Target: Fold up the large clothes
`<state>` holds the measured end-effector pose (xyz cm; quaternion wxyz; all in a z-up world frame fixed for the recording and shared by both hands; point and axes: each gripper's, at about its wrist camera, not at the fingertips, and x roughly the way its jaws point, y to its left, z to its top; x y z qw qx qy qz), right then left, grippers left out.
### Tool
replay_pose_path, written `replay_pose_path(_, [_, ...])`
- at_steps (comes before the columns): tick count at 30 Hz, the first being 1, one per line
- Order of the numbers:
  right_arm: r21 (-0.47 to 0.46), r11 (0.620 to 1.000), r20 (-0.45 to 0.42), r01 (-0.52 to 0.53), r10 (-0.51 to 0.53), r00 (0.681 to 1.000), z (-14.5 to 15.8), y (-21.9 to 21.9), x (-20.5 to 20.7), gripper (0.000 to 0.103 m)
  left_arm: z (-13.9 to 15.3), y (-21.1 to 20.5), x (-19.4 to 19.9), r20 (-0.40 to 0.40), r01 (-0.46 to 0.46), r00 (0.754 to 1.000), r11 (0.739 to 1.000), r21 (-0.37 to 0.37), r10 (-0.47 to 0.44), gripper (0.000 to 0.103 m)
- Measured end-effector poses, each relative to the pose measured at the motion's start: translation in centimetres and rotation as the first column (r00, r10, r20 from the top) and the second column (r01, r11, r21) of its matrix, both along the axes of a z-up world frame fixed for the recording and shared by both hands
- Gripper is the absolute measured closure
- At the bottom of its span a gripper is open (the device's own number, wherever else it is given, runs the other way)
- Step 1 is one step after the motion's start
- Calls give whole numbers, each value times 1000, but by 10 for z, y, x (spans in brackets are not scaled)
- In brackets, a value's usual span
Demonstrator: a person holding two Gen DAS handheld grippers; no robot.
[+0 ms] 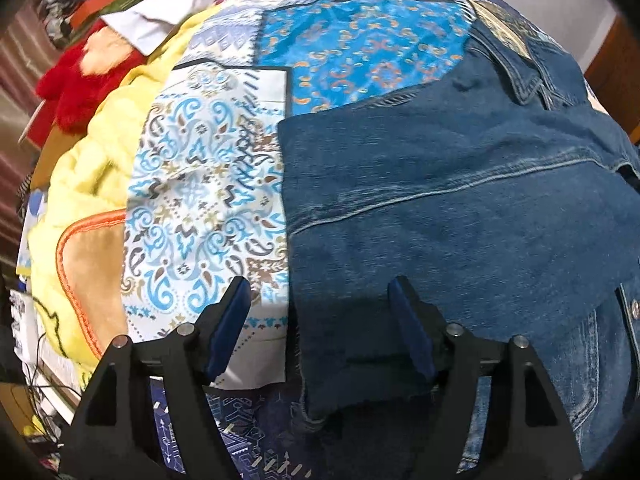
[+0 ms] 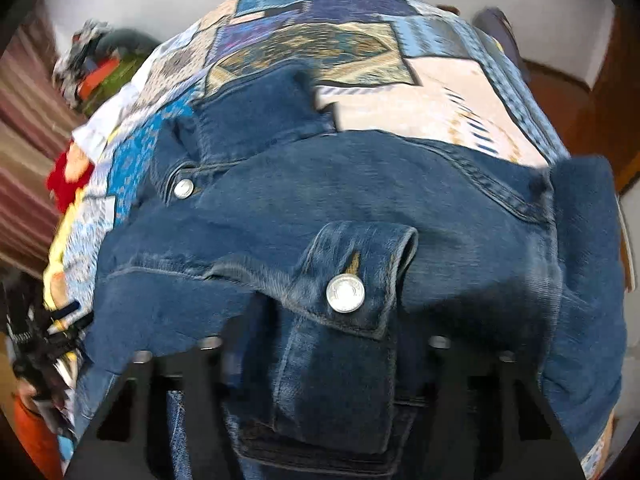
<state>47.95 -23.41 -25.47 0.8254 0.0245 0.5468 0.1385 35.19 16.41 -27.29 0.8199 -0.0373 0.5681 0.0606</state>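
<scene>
A dark blue denim jacket [image 1: 460, 216] lies on a patchwork bedspread [image 1: 360, 48]. In the left wrist view it fills the right half, its frayed hem edge running down the middle. My left gripper [image 1: 320, 320] is open, its blue pads [image 1: 228, 328] wide apart, hovering just above the jacket's left edge and holding nothing. In the right wrist view the jacket [image 2: 360, 200] fills the frame, with a buttoned cuff [image 2: 346, 292] draped over my right gripper [image 2: 320, 360]. The denim hides the right fingertips.
A yellow quilt [image 1: 88, 184], a red plush item [image 1: 72, 92] and a white cloth [image 1: 168, 12] lie along the bed's left side. Clutter and cables [image 1: 36, 380] sit at the far left. A brown wooden surface [image 2: 592, 112] shows beyond the bed on the right.
</scene>
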Motion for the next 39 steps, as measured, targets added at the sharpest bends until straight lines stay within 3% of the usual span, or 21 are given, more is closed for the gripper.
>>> replay_pose_path(1, [-13,1000,14,-3,3,1000,3,2,0,66,2,3,0,1,-8,1000,1000,3,8,32])
replay_pose_path(5, [31,999,89,-17,14,996,37,0,6,74,23,9,7,36,-26,999,999,24,25,32])
replay_pose_path(9, [85,995,157,-45,31,987,74,-1,9,76,48,7,18,82,-31,996,999,26,29,32])
replay_pose_path(13, [16,996,234,-86,80,969,98,9,3,76,64,-10,31,121,11,993,1000,-2,-11,31])
replay_pose_path(18, [-56,996,222,-74,85,971,81,5,1,75,45,-47,47,83,93,992,996,-1,-93,29])
replay_pose_path(21, [-86,995,183,-60,75,980,60,-5,4,75,23,-65,53,28,127,991,992,11,-128,29])
replay_pose_path(24, [-80,996,107,-50,59,992,35,-17,9,75,17,-76,52,41,133,990,989,65,-136,27])
replay_pose_path(27, [-77,997,64,-32,37,997,20,-25,9,67,16,-76,52,39,132,990,989,72,-136,24])
replay_pose_path(28, [-84,996,55,-24,28,998,17,-28,8,60,15,-75,53,37,127,991,990,64,-130,22])
replay_pose_path(29, [-91,996,48,-15,19,999,15,-30,8,53,14,-73,54,35,120,992,991,55,-122,21])
replay_pose_path(39, [-143,990,80,-16,27,996,38,-30,-6,43,11,-66,52,44,88,995,996,28,-90,16])
